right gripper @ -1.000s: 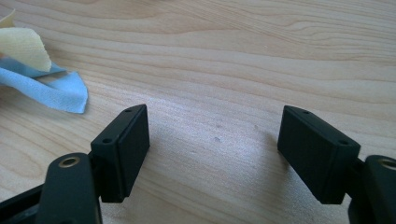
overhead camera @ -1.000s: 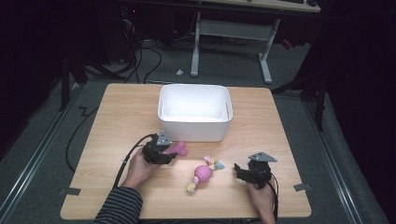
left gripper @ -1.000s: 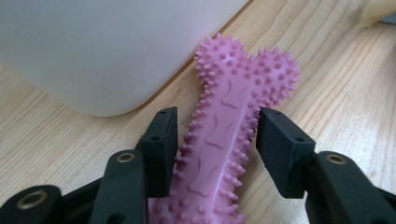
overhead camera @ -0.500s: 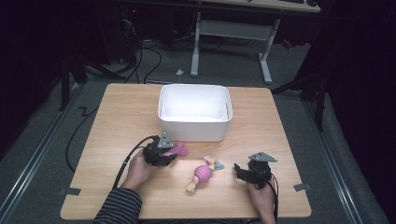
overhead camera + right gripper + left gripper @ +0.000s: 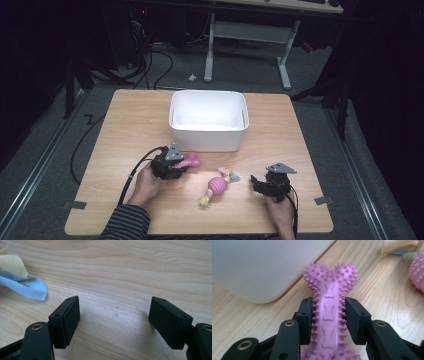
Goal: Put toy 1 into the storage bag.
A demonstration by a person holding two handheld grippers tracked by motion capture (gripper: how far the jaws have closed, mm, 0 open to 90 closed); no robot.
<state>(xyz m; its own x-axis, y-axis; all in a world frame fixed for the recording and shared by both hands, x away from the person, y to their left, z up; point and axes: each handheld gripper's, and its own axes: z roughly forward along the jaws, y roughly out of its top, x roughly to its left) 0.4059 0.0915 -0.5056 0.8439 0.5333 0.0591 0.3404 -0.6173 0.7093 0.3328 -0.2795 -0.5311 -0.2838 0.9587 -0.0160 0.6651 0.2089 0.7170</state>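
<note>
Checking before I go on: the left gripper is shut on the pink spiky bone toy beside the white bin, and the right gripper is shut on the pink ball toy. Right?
Not quite. The right gripper holds nothing: the right gripper view shows its jaws open over bare table. The pink ball toy lies apart from it. The left gripper is indeed shut on the pink bone toy beside the white bin.

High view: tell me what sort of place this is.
Probably a lab or workshop set up for recording tabletop handling, not a home. A small wooden table stands on grey carpet with loose cables on the floor behind it, a metal-legged desk sits farther back, and the surroundings are dark.
</note>
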